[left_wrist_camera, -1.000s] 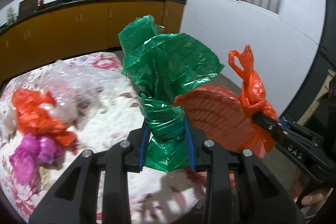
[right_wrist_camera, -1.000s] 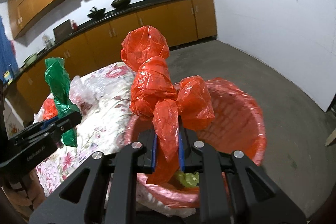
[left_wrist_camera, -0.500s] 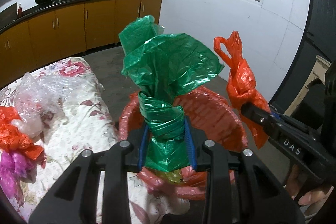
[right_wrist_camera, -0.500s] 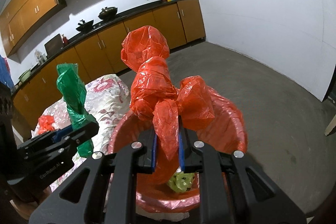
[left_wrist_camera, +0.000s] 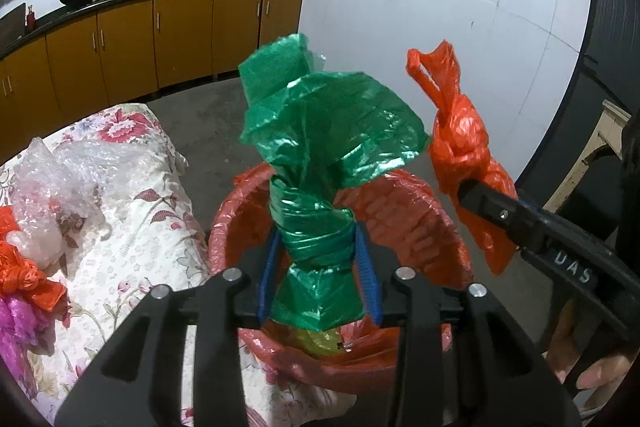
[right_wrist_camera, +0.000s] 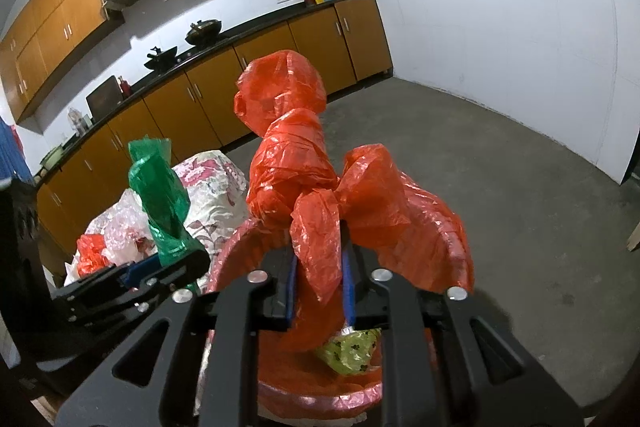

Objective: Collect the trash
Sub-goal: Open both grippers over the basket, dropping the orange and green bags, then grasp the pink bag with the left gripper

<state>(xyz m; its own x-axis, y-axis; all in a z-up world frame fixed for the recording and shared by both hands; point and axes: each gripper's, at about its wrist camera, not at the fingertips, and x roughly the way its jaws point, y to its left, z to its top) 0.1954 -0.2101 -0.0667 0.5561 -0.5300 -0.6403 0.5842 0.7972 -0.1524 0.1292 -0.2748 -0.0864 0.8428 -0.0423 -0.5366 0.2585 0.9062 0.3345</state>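
My left gripper is shut on a crumpled green plastic bag and holds it over a bin lined with a red bag. The green bag also shows in the right wrist view. My right gripper is shut on a knotted orange plastic bag, also above the red-lined bin. The orange bag shows at the right of the left wrist view. A yellow-green wrapper lies inside the bin.
A table with a floral cloth stands left of the bin, holding clear bubble wrap, an orange bag and a purple bag. Orange kitchen cabinets line the far wall. Bare concrete floor lies to the right.
Both grippers have swung right from over the table to above the red-lined bin, each still holding its bag. The table trash has slid to the left of the view.
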